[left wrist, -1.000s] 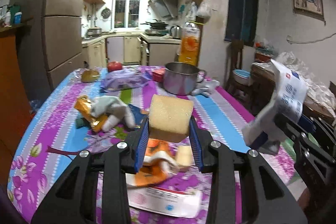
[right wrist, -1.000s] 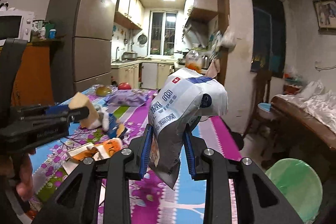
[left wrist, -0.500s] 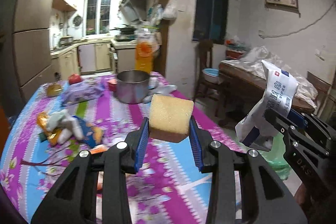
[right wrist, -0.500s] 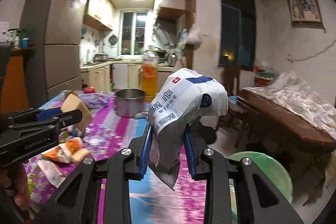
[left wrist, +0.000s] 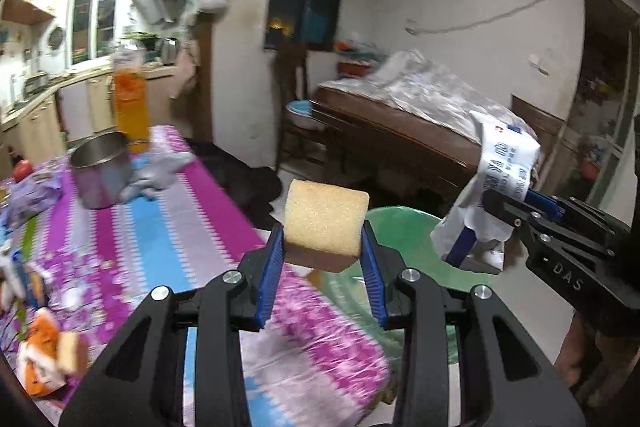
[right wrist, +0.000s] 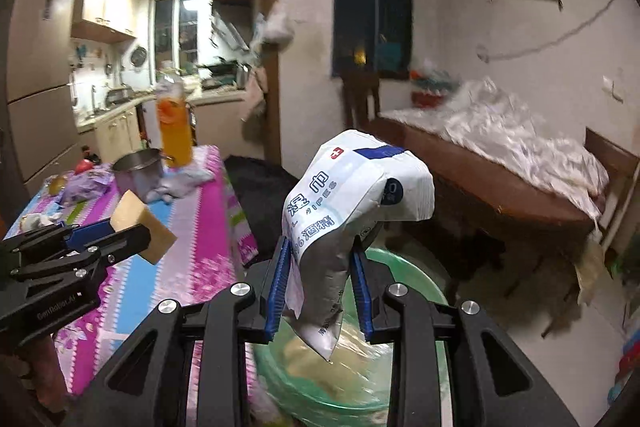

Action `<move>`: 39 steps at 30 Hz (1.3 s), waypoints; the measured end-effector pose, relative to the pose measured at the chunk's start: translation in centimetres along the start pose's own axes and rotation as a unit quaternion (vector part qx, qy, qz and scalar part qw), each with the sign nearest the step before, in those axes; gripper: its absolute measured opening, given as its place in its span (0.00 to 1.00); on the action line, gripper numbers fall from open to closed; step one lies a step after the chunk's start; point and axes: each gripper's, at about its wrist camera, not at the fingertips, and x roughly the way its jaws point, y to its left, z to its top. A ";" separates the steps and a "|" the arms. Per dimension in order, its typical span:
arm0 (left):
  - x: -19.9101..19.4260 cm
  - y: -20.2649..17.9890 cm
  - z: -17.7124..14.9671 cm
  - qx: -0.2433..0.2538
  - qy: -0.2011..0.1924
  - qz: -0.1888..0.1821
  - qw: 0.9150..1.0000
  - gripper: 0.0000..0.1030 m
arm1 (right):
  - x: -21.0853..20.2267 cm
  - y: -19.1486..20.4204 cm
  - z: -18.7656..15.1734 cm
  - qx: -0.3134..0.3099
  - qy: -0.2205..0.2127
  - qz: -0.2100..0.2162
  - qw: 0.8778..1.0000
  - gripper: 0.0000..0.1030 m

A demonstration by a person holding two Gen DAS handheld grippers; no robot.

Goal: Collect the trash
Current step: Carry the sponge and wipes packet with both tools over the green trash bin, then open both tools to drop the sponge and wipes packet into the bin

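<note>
Sponge (left wrist: pixel 326 223) clamped in left gripper (left wrist: pixel 323 269) fingers, past bench (left wrist: pixel 192 227) edge. Wipes pack (right wrist: pixel 352 211) pinched by right gripper (right wrist: pixel 320 291) fingers, above green bin (right wrist: pixel 420 291).

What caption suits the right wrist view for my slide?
Right gripper carries a wet-wipes packet over the green bin.

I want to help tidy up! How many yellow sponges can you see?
2. One sponge is squeezed in the left gripper, held up beside the green bin. A second sponge piece lies on the table by an orange wrapper. Others may be hidden.
</note>
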 end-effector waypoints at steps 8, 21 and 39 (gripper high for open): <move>6.5 -3.4 0.1 0.007 0.062 -0.053 0.997 0.34 | 6.4 -5.2 -1.2 0.029 0.093 0.008 0.995 0.30; 14.0 -5.3 -1.6 0.006 0.121 -0.068 0.990 0.34 | 11.2 -5.1 -5.2 0.046 0.162 0.011 0.986 0.30; 16.2 -5.8 -1.9 0.010 0.137 -0.054 0.989 0.40 | 13.2 -5.7 -7.0 0.062 0.171 0.019 0.983 0.46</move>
